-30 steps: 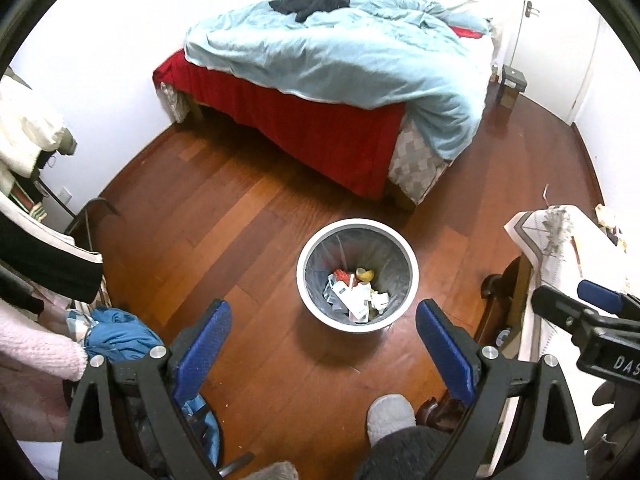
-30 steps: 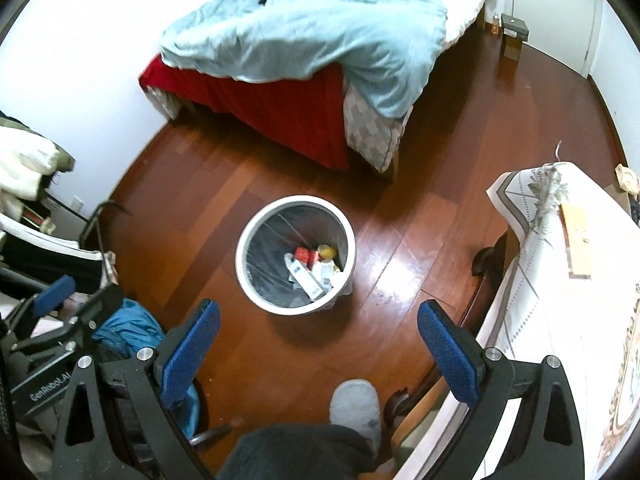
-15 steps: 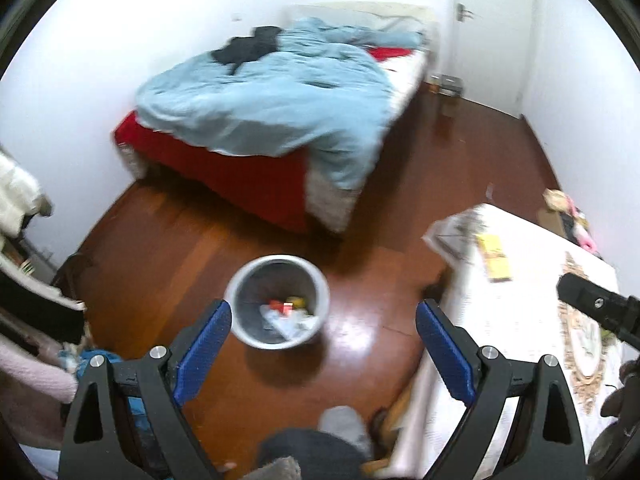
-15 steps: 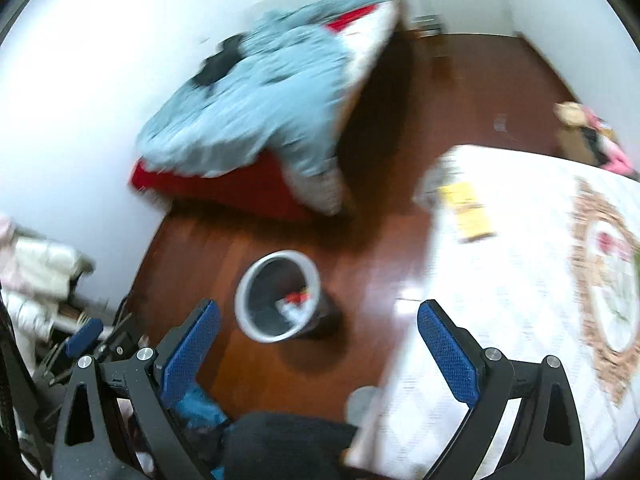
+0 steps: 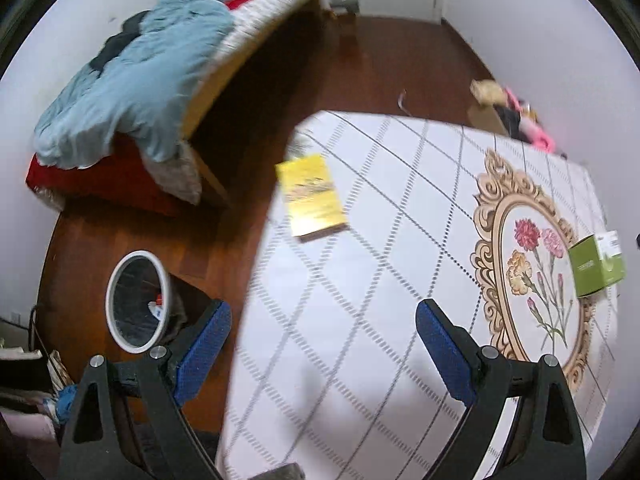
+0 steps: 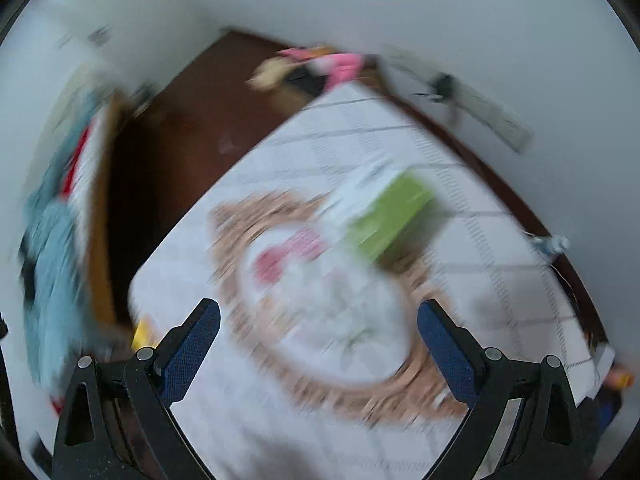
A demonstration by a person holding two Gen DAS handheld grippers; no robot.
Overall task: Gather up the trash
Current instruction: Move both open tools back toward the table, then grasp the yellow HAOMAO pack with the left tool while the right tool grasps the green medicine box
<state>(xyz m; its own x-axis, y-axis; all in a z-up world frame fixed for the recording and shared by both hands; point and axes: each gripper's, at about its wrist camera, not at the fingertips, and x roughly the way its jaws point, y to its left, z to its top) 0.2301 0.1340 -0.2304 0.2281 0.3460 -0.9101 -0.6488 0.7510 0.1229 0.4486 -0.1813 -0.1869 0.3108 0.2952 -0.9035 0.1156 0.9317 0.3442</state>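
A white-rimmed waste bin (image 5: 137, 300) with trash inside stands on the wood floor at the lower left of the left wrist view. On the table with the white checked cloth (image 5: 360, 320) lie a flat yellow packet (image 5: 312, 196) near the left edge and a green and white box (image 5: 596, 268) at the right. My left gripper (image 5: 320, 344) is open and empty above the table's near part. My right gripper (image 6: 318, 344) is open and empty above the table; the green box (image 6: 392, 216) shows blurred ahead of it.
A bed with a light blue duvet (image 5: 132, 76) stands at the far left. A pile of pink and tan things (image 5: 508, 108) sits by the wall beyond the table. The cloth has a floral oval print (image 5: 532, 264).
Both grippers swung right, from over the bin and floor to over the table. The bin moved to the left edge of the left view and out of the right view. The right view is now blurred.
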